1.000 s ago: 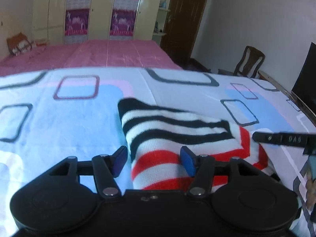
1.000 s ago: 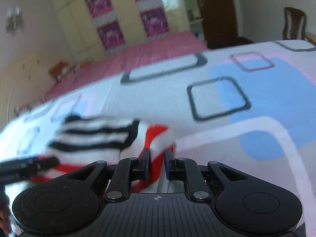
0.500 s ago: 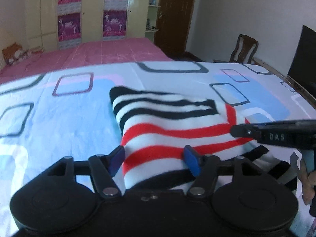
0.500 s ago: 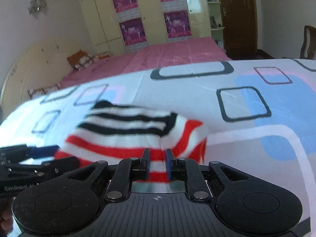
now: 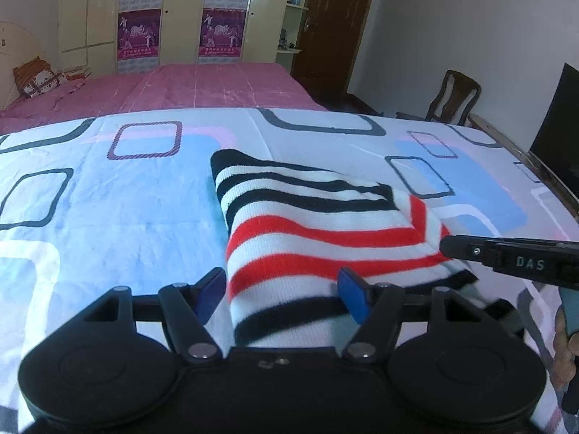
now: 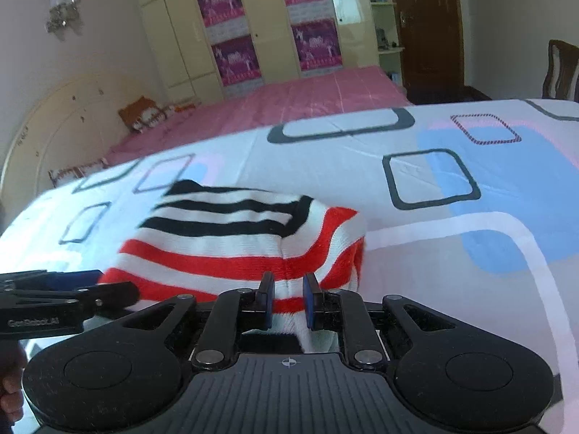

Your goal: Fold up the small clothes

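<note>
A small knit garment (image 5: pixel 311 231) with black, white and red stripes lies folded on the patterned bedsheet (image 5: pixel 108 209). My left gripper (image 5: pixel 282 294) is open, its blue pads on either side of the garment's near edge. The garment also shows in the right wrist view (image 6: pixel 235 238). My right gripper (image 6: pixel 287 300) has its jaws slightly apart at the garment's near right corner, with cloth between the pads. The right gripper's fingers (image 5: pixel 506 258) show at the right in the left wrist view. The left gripper's fingers (image 6: pixel 65 289) show at the left in the right wrist view.
A pink bed (image 5: pixel 173 86) lies beyond the sheet. Wardrobes with purple posters (image 5: pixel 217 14) line the far wall. A wooden chair (image 5: pixel 452 97) and a dark door (image 5: pixel 333 25) stand at the right. A dark screen (image 5: pixel 557 126) is at the far right.
The garment's upper layer has been drawn toward me, showing more red stripes. My right gripper's jaws have parted slightly. My left gripper stays open.
</note>
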`<state>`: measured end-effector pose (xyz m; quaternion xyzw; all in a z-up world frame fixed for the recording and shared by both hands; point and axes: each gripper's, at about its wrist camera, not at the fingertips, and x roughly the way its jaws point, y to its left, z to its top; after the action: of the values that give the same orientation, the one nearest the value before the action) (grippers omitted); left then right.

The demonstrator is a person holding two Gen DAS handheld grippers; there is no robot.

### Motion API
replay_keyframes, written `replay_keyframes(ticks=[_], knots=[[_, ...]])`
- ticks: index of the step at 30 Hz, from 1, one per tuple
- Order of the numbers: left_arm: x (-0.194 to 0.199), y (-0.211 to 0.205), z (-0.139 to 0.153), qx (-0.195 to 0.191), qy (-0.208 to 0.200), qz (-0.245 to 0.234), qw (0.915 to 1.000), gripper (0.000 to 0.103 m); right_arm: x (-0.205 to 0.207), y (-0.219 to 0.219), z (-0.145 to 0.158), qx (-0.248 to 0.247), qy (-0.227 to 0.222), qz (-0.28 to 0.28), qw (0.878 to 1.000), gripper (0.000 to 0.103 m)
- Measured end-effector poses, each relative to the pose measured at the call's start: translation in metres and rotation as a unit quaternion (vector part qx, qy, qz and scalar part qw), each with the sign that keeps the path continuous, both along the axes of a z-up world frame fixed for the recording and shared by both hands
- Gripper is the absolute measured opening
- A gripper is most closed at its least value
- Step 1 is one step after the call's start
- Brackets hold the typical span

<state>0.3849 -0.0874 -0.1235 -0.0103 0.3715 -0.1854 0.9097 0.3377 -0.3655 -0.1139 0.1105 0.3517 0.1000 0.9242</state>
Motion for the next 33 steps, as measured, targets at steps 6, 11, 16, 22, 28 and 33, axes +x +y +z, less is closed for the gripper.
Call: replay_keyframes(ticks=[6, 11, 16, 22, 28, 33], knots=[[-0.028, 0.009, 0.003, -0.007, 0.009, -0.010, 0.9999, 0.067, -0.038, -0.003, 0.007, 0.011, 0.001, 0.004, 1.000, 0.016], [-0.041, 0.014, -0.013, -0.005, 0.040, -0.022, 0.9989, 0.066, -0.064, -0.002, 0.000, 0.005, 0.007, 0.002, 1.000, 0.016], [-0.042, 0.019, -0.023, -0.023, 0.054, -0.020, 0.9981, 0.061, -0.078, -0.010, -0.004, 0.017, 0.019, -0.014, 1.000, 0.016], [-0.042, 0.020, -0.026, -0.031, 0.064, -0.017, 0.9974, 0.058, -0.085, -0.015, -0.020, 0.034, 0.044, -0.020, 0.998, 0.016], [-0.044, 0.016, -0.026, -0.022, 0.057, -0.020, 0.9979, 0.058, -0.087, -0.014, -0.033, 0.020, 0.055, -0.024, 0.998, 0.024], [-0.043, 0.016, -0.023, -0.012, 0.055, -0.031, 0.9979, 0.058, -0.086, -0.024, -0.039, 0.040, 0.078, -0.061, 0.994, 0.049]])
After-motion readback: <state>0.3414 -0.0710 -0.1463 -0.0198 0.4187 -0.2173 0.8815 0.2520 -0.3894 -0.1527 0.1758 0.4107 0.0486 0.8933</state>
